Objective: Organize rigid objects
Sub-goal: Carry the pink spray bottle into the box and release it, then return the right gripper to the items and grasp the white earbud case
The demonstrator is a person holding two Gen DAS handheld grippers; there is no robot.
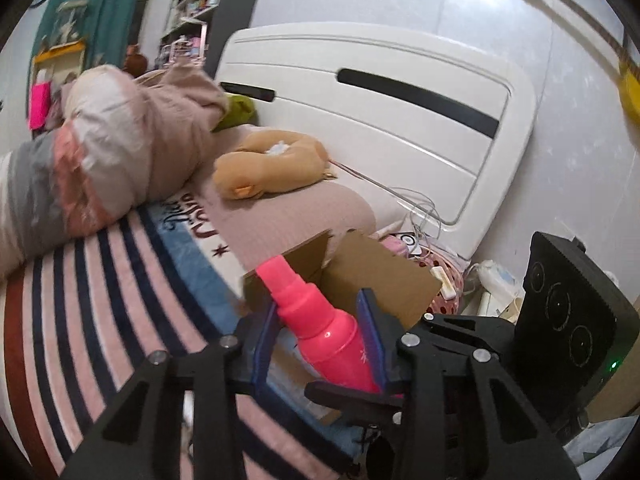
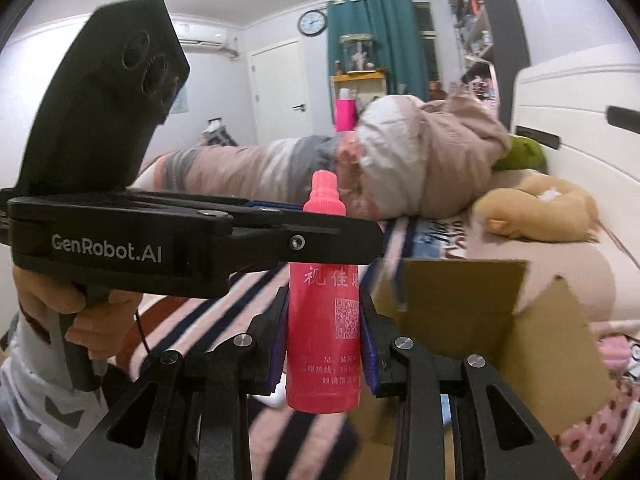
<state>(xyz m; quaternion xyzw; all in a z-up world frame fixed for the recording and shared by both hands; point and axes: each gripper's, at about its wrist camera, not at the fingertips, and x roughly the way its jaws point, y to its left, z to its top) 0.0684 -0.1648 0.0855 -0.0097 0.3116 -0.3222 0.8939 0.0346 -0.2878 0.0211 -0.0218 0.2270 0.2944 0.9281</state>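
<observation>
Right at the middle, the right gripper's (image 2: 324,295) 2 blue-padded fingers (image 2: 370,344) pinch 1 pink bottle (image 2: 324,344) by its lower body. It stands upright in the right wrist view, cap on top, printed label facing the camera.

The left gripper (image 1: 320,304) reaches in from the side. Its 2 fingers (image 1: 370,320) sit close on either side of the bottle's shoulder, below the neck. I cannot tell whether they press it or only bracket it. From the left wrist camera the bottle leans, cap pointing up and left.

The person's left hand (image 2: 88,316) is wrapped round that gripper's handle, knuckles forward, holding the tool level.

The bottle hangs in the air above the edge of the bed (image 1: 100,280), which has a pink, white and navy striped blanket. Just beside it stands 1 open cardboard box (image 2: 460,300), flaps up. Further back on the bed lies 1 tan plush toy (image 2: 536,208), next to a rolled-up quilt (image 2: 420,160) and near the white headboard (image 1: 400,120).
</observation>
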